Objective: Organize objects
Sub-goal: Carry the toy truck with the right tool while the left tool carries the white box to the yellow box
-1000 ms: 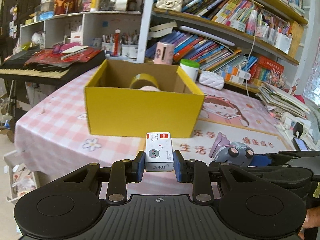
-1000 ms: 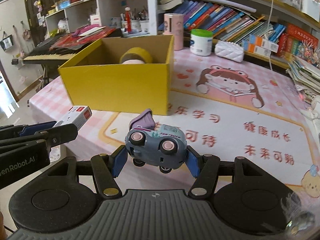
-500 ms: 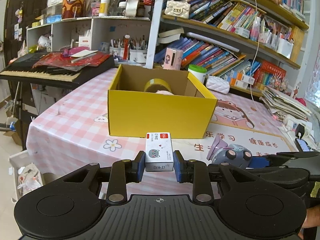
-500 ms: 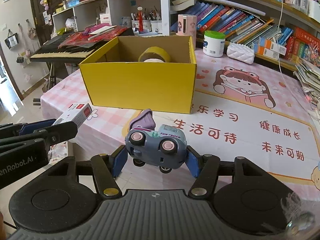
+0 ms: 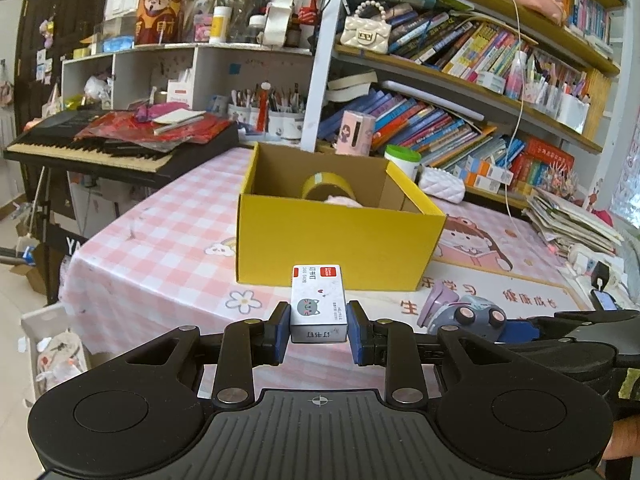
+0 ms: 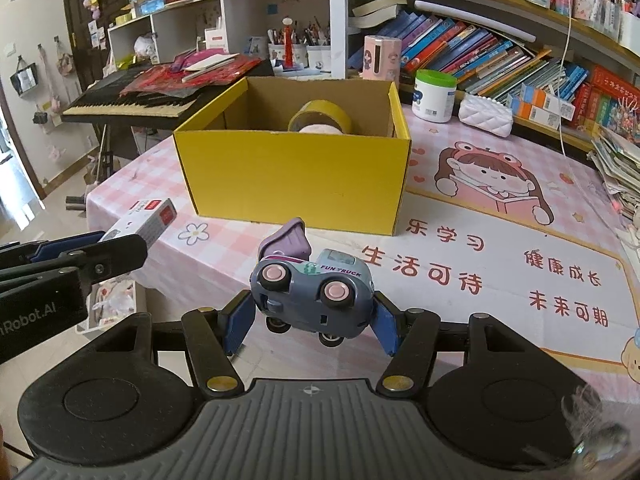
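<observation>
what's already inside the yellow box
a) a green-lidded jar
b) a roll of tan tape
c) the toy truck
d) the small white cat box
b, a roll of tan tape stands inside the yellow box, while the toy truck is in the right claw, outside the box.

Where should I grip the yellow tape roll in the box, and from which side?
From above, through the open top of the yellow box. The tape roll stands on edge near the back wall, so close the jaws across its two flat faces, not its curved rim.
</observation>
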Demonstrator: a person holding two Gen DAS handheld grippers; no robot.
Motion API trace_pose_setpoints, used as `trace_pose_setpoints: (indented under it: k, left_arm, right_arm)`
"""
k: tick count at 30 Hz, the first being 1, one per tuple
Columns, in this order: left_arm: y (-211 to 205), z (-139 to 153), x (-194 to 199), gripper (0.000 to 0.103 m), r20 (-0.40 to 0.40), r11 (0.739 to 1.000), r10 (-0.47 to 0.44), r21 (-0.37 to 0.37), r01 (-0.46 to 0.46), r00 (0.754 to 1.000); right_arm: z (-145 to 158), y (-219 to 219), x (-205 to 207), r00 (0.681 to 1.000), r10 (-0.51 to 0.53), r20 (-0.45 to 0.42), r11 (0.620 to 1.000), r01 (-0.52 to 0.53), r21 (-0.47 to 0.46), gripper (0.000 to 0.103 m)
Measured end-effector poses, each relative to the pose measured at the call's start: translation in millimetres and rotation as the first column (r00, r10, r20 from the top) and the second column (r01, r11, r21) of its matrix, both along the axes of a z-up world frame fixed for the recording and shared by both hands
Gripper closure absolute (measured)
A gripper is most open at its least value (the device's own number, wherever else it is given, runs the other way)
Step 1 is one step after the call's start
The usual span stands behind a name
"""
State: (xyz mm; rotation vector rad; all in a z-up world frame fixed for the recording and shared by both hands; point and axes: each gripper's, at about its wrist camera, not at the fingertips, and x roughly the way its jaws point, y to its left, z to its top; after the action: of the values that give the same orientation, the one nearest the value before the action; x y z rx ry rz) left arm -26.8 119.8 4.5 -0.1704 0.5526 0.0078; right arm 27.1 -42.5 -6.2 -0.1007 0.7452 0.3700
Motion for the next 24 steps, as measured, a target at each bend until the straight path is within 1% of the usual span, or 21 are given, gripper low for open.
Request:
trace_pose_setpoints:
  k: [5, 11, 17, 24]
  left_arm:
    - [1.9, 8.2, 5.7, 0.075, 0.03, 1.0, -0.002, 0.003, 0.002, 1.0]
    - [0.8, 14.9, 24.6, 0.075, 0.057, 1.0, -0.014, 0.0, 0.014, 0.998]
    - [0.4, 23.3, 49.9, 0.075, 0.09, 1.0, -0.011, 0.013, 0.01, 0.996]
    - [5.1, 26.8, 94.8, 0.075, 0.096, 0.999, 0.026, 0.022, -0.028, 0.995]
  right_arm:
    - [8.1, 1.7, 6.5, 1.0, -0.014, 0.02, 1.0, 0.013, 0.013, 0.044]
    - [24.5, 2.4, 24.4, 0.996, -0.013, 0.083, 1.0, 0.012, 0.016, 0.044]
    - [42.0, 4.7, 55.8, 0.99, -0.014, 0.141, 0.999, 0.007, 0.046, 0.044]
    - [48.7, 10.0, 105.6, 0.986, 0.016, 0.164, 0.998, -0.024, 0.052, 0.044]
